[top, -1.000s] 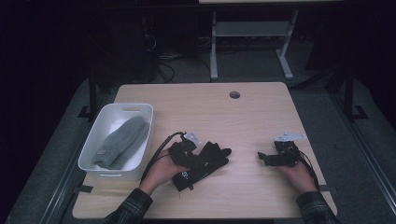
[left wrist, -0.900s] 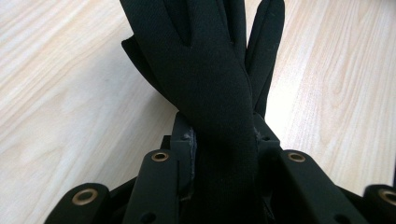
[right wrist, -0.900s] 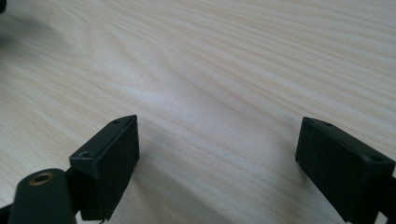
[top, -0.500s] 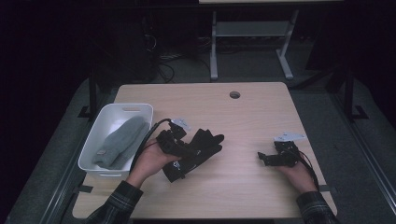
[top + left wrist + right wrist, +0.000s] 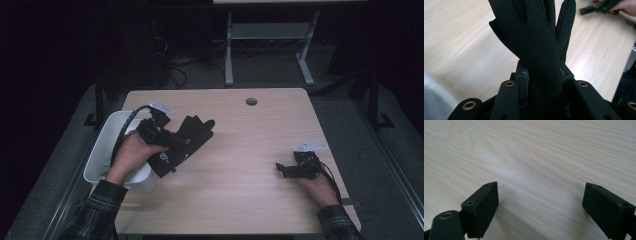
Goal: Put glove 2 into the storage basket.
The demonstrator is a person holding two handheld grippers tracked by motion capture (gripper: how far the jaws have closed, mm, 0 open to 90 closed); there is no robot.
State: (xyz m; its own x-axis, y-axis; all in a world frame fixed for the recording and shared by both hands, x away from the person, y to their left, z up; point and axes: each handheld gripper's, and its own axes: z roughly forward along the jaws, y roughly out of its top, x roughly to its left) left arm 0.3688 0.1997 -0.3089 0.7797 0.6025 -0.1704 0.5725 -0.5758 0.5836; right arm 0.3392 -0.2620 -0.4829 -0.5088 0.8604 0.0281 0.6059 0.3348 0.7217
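A black glove (image 5: 186, 141) hangs from my left gripper (image 5: 172, 142), lifted over the table's left side beside the white bin (image 5: 106, 145). In the left gripper view the glove (image 5: 536, 42) is pinched between the two jaws, its fingers pointing away from me. The left gripper (image 5: 543, 80) is shut on it. My right gripper (image 5: 281, 170) rests low at the table's right front. Its jaws stand wide apart in the right gripper view, open (image 5: 540, 200) over bare wood with nothing between them.
The white bin sits at the table's left edge, partly under my left hand. A round cable hole (image 5: 251, 101) lies near the far edge of the wooden table (image 5: 240, 190). A white desk frame (image 5: 267, 35) stands on the floor behind.
My left gripper has carried the black glove leftward and away from me, toward the white bin. The right gripper has stayed in place.
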